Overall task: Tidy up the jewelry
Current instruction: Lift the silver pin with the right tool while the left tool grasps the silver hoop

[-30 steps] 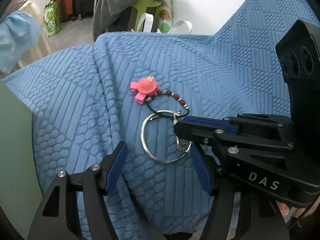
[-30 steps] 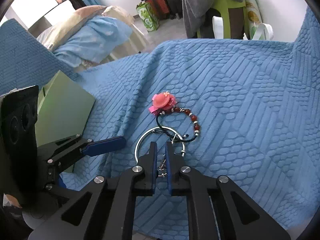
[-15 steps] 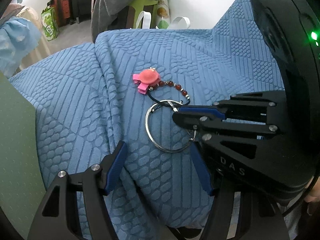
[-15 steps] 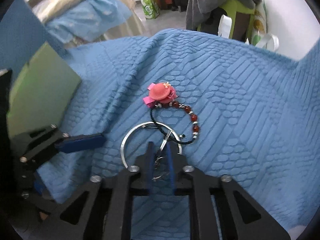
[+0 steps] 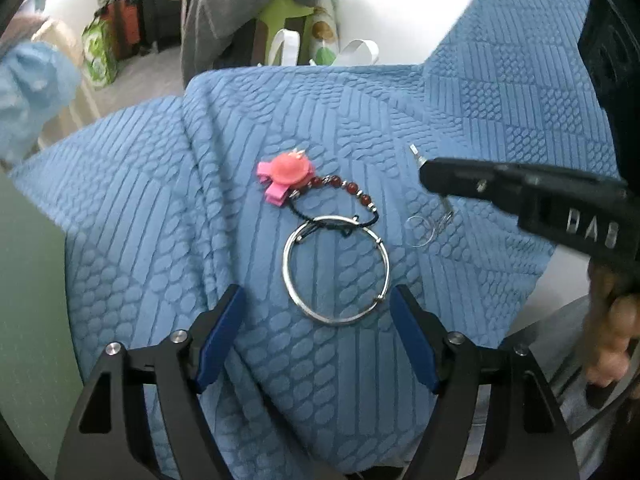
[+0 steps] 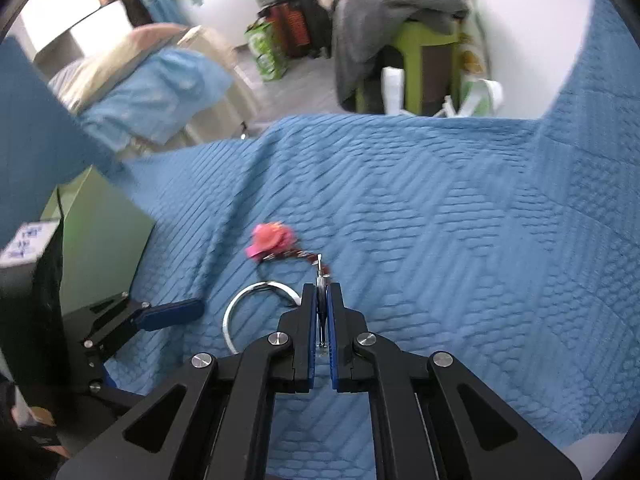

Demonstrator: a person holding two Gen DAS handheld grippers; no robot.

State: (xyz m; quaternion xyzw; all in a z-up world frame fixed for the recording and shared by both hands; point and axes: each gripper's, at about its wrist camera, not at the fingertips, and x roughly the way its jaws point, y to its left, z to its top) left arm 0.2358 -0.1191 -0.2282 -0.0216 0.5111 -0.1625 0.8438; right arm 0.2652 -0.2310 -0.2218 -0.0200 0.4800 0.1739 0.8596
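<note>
A silver bangle [image 5: 335, 270] lies on the blue quilt [image 5: 200, 200], with a red bead bracelet [image 5: 344, 190] and a pink hair clip [image 5: 286, 174] just beyond it. My left gripper [image 5: 318, 336] is open, its blue pads either side of the bangle's near edge. My right gripper [image 6: 320, 300] is shut on a small silver earring [image 6: 320, 276] and holds it above the quilt. In the left wrist view the right gripper [image 5: 428, 172] is to the right of the bangle, with the earring's thin hoop [image 5: 424, 228] hanging below it. The bangle [image 6: 240, 304] and clip [image 6: 270, 238] also show in the right wrist view.
A pale green box [image 6: 100, 240] stands at the quilt's left edge. Beyond the quilt are a green stool with grey clothes [image 6: 400, 8], bags [image 5: 98, 52] and a blue pillow [image 6: 160, 92]. The quilt rises in a fold at the right [image 5: 520, 100].
My right gripper has lifted the earring off the bangle and moved it to the right and up. The bangle now lies uncovered on the quilt. The left gripper has stayed open in place.
</note>
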